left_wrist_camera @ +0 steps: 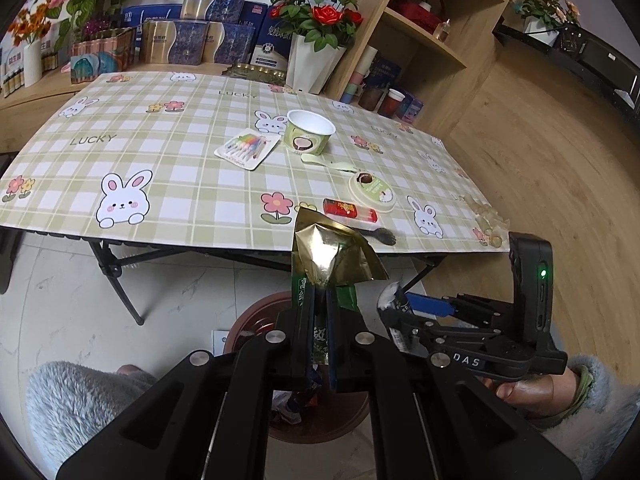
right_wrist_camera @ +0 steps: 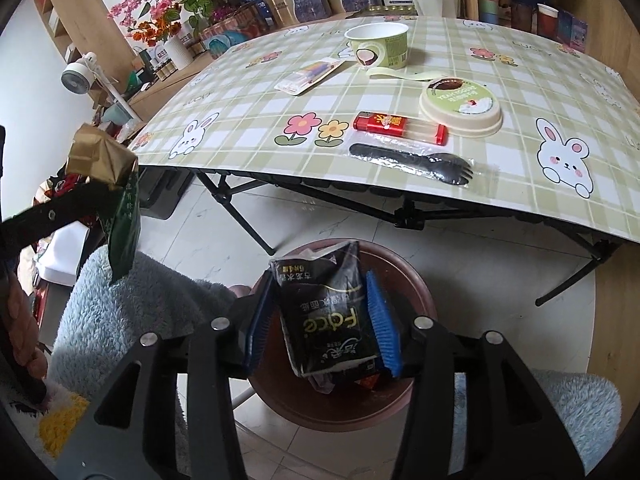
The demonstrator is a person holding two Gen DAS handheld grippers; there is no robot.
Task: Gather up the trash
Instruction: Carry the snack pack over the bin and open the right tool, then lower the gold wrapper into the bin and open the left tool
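Observation:
My left gripper (left_wrist_camera: pixel 320 320) is shut on a green and gold foil wrapper (left_wrist_camera: pixel 332 256), held above a brown round bin (left_wrist_camera: pixel 256 316) on the floor in front of the table. The wrapper also shows at the left of the right wrist view (right_wrist_camera: pixel 100 156). My right gripper (right_wrist_camera: pixel 324 320) holds a black tissue packet (right_wrist_camera: pixel 328 316) between its blue pads, over the bin (right_wrist_camera: pixel 416 284), which has some trash in it. The right gripper also shows in the left wrist view (left_wrist_camera: pixel 394 308).
On the checked tablecloth (right_wrist_camera: pixel 400 92) lie a paper cup (right_wrist_camera: pixel 378 46), its round lid (right_wrist_camera: pixel 460 106), a red lighter (right_wrist_camera: pixel 400 126), a wrapped black fork (right_wrist_camera: pixel 412 162), a pale spoon (left_wrist_camera: pixel 328 162) and a pen pack (left_wrist_camera: pixel 246 148). Boxes, flowers and shelves stand behind.

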